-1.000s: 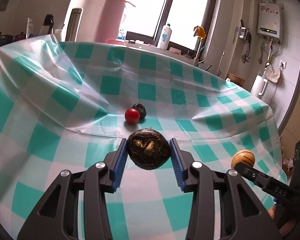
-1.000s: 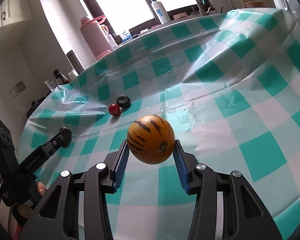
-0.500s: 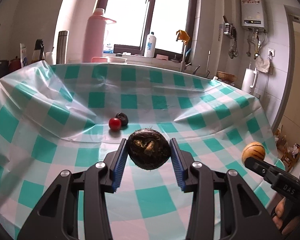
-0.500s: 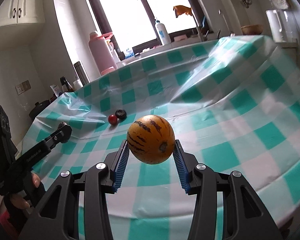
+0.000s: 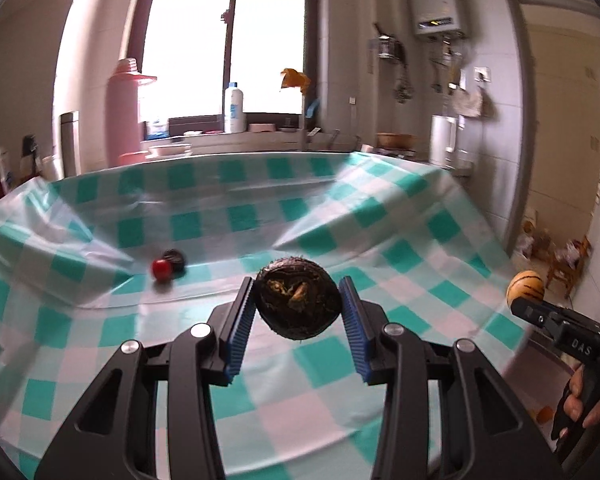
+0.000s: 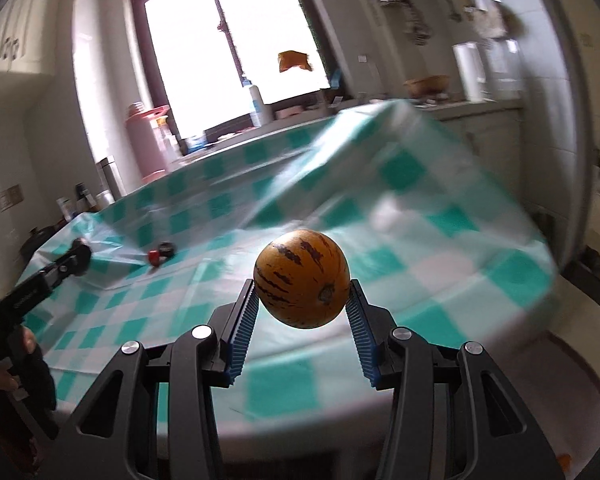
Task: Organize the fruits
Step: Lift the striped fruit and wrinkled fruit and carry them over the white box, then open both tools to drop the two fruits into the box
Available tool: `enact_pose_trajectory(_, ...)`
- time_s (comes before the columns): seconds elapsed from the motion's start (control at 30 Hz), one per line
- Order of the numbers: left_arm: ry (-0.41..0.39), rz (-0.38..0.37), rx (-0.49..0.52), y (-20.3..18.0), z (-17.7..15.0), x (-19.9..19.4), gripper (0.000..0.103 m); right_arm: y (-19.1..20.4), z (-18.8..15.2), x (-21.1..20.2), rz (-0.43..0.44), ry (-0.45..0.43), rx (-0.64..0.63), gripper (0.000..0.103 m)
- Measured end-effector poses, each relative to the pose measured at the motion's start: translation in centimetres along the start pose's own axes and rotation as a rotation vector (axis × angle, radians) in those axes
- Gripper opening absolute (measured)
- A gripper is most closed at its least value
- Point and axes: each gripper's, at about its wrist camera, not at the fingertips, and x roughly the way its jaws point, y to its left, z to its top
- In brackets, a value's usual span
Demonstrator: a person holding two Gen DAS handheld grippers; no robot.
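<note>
My left gripper (image 5: 298,306) is shut on a dark brown round fruit (image 5: 298,304) and holds it in the air over the near part of the checked table (image 5: 380,248). My right gripper (image 6: 302,294) is shut on an orange fruit with dark stripes (image 6: 302,278), also in the air near the table's front edge; that fruit also shows at the right of the left wrist view (image 5: 526,284). A small red fruit (image 5: 161,268) and a dark fruit (image 5: 175,259) lie touching on the cloth at the left; they also show in the right wrist view (image 6: 154,256).
The table has a crumpled green-and-white checked plastic cloth with raised folds (image 5: 320,224). Behind it a counter carries a pink flask (image 5: 126,112), a steel flask (image 5: 69,142) and a white bottle (image 5: 234,108). Floor shows beyond the table's right edge (image 6: 580,320).
Both grippers have pulled back and risen away from the table, each still holding its fruit. The table looks farther and lower, and its front edge now shows in the right wrist view.
</note>
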Motion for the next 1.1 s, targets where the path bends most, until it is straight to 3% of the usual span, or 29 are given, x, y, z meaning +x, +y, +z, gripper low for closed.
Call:
enact_pose_trajectory(0.27, 0.032, -0.108, 0.113, -6.1, -0.3, 0.1, 0.043, -7.2, -2.8, -3.7, -0.162, 0.002, 0.071, 0.046)
enact_pose_trajectory(0.53, 0.132, -0.303, 0.274, -13.5, -2.8, 0.9, 0.043, -12.6, -5.6, -5.2, -0.327, 0.071, 0.111, 0.046)
enact_pose_trajectory(0.8, 0.232, -0.412, 0.471, -20.5, -7.2, 2.6, 0.043, -15.4, -8.0, -4.0, -0.385, 0.158, 0.144, 0.046)
enact_pose_trajectory(1.1, 0.376, -0.497, 0.66, -26.1, -12.0, 5.4, 0.043, -17.4, -10.9, -2.2, -0.436, 0.325, 0.198, 0.046)
